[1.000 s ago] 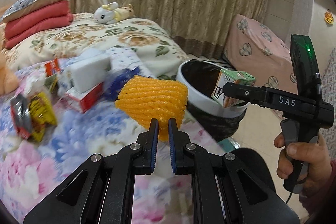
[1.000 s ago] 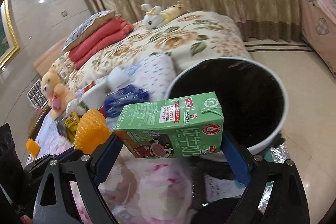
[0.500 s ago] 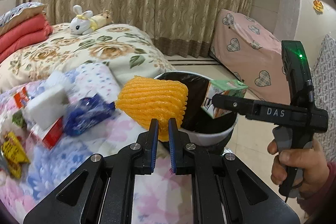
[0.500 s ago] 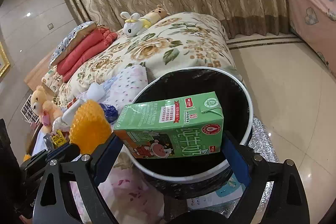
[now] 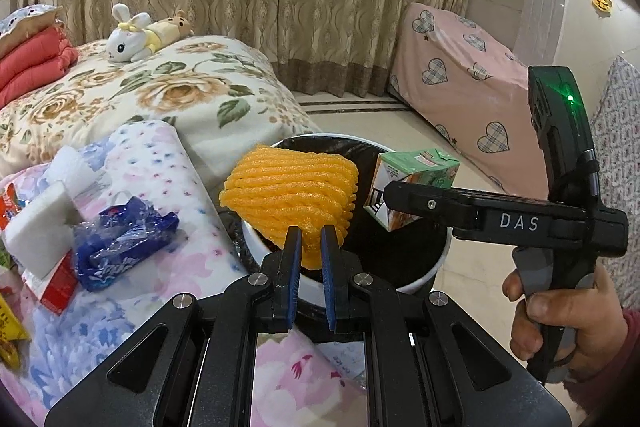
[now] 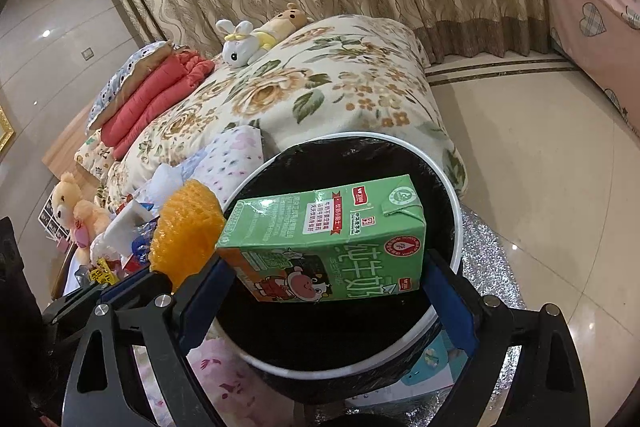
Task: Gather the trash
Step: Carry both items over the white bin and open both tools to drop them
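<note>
My left gripper (image 5: 307, 239) is shut on the lower edge of an orange foam fruit net (image 5: 290, 195), which it holds over the near left rim of a white bin (image 5: 416, 279) lined with a black bag. My right gripper (image 6: 324, 263) is shut on a green milk carton (image 6: 332, 239), gripped end to end and lying sideways above the bin's mouth (image 6: 456, 211). In the left wrist view the carton (image 5: 416, 167) hangs over the far right of the bin. The foam net (image 6: 184, 227) shows at the left of the right wrist view.
On the flowered cover left of the bin lie a blue wrapper (image 5: 120, 239), white foam blocks (image 5: 44, 215) and a yellow packet (image 5: 8, 327). A bed with a floral quilt (image 5: 160, 95) stands behind. A hand (image 5: 560, 323) holds the right gripper's handle. Tiled floor lies to the right.
Both grippers have moved to the right with their loads. The carton now hangs over the bin's opening, and the foam net has passed from above the cover to the bin's rim.
</note>
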`<action>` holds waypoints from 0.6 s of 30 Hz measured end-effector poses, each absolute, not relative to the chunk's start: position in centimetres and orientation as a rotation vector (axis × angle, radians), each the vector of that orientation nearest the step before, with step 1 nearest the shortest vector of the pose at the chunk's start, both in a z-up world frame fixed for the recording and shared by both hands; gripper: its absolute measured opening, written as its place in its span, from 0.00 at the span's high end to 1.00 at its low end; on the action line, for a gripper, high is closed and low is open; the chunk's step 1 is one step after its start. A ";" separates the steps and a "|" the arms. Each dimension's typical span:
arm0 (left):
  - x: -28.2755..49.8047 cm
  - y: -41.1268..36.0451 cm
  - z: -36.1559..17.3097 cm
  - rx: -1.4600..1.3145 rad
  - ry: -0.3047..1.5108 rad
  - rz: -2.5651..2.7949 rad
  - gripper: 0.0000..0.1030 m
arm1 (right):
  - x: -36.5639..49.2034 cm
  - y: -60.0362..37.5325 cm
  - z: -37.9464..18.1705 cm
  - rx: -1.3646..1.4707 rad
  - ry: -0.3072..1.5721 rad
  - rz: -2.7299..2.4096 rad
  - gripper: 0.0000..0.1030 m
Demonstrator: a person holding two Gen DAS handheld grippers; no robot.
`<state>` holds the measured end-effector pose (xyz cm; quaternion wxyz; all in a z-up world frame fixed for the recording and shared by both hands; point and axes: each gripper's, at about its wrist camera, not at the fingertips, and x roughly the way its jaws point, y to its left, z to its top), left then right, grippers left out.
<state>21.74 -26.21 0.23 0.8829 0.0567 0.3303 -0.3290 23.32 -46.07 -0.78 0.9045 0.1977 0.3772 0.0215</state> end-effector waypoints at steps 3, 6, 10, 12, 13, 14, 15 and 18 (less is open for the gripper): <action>22.2 -26.6 0.0 0.113 0.700 -0.692 0.90 | 23.5 -46.3 -0.9 0.412 0.785 0.046 0.09; 22.6 -26.9 -0.2 0.105 0.715 -0.693 0.90 | 23.7 -46.4 -1.0 0.413 0.788 0.043 0.09; 22.6 -26.8 -0.3 0.094 0.722 -0.687 0.70 | 23.8 -46.8 -1.1 0.428 0.796 0.033 0.08; 22.3 -26.4 -0.2 0.090 0.709 -0.678 0.63 | 23.6 -47.1 -1.1 0.435 0.792 0.021 0.08; 22.2 -26.3 -0.2 0.089 0.707 -0.675 0.59 | 23.4 -47.2 -1.1 0.443 0.787 0.021 0.08; 22.1 -26.1 -0.2 0.086 0.707 -0.672 0.56 | 23.3 -47.2 -1.1 0.449 0.783 0.022 0.09; 22.0 -25.8 -0.2 0.082 0.707 -0.668 0.55 | 23.1 -47.3 -1.0 0.457 0.779 0.020 0.09; 21.4 -24.8 -0.5 0.072 0.714 -0.647 0.50 | 22.6 -47.0 -0.9 0.466 0.771 0.020 0.09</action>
